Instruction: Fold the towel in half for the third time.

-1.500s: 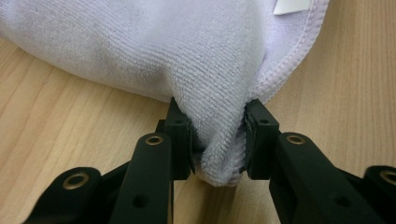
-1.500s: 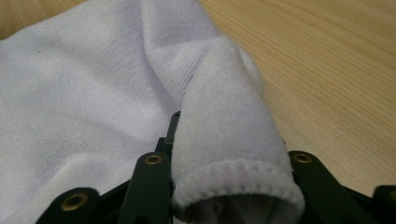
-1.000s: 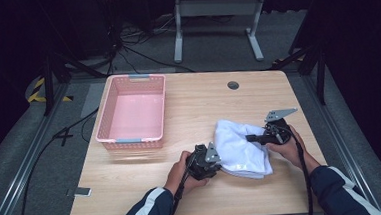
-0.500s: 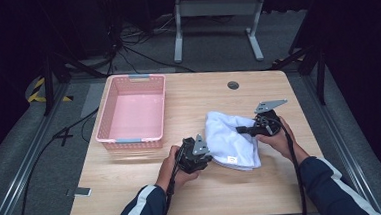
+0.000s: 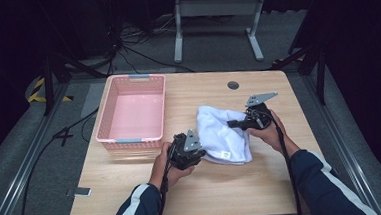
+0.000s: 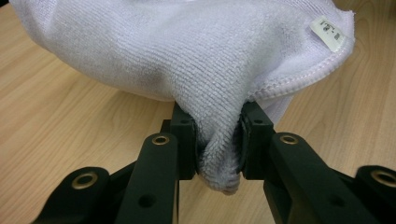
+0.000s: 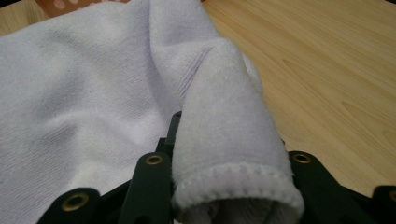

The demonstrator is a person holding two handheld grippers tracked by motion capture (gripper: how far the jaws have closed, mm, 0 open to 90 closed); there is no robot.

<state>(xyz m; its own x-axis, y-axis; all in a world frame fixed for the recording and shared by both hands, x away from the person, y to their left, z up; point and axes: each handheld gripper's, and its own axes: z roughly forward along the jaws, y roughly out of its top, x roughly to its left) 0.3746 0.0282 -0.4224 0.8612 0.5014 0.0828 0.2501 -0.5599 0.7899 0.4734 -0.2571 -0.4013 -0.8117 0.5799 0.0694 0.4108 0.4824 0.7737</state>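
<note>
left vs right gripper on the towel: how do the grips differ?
The left gripper pinches a bunched fold at the near left edge of the white towel, close to its label; the right gripper clamps a rolled hemmed edge on the towel's far right side. The left gripper sits near the pink basket, the right gripper further from it. Both are shut on the towel.

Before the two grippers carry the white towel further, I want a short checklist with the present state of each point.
1. Left gripper clamps the white towel: ok.
2. Right gripper holds a towel fold between its jaws: ok.
3. Towel fully off the table: cannot tell.
4. Pink basket has room: ok, it looks empty.
5. Table surface between towel and basket free: ok.
</note>
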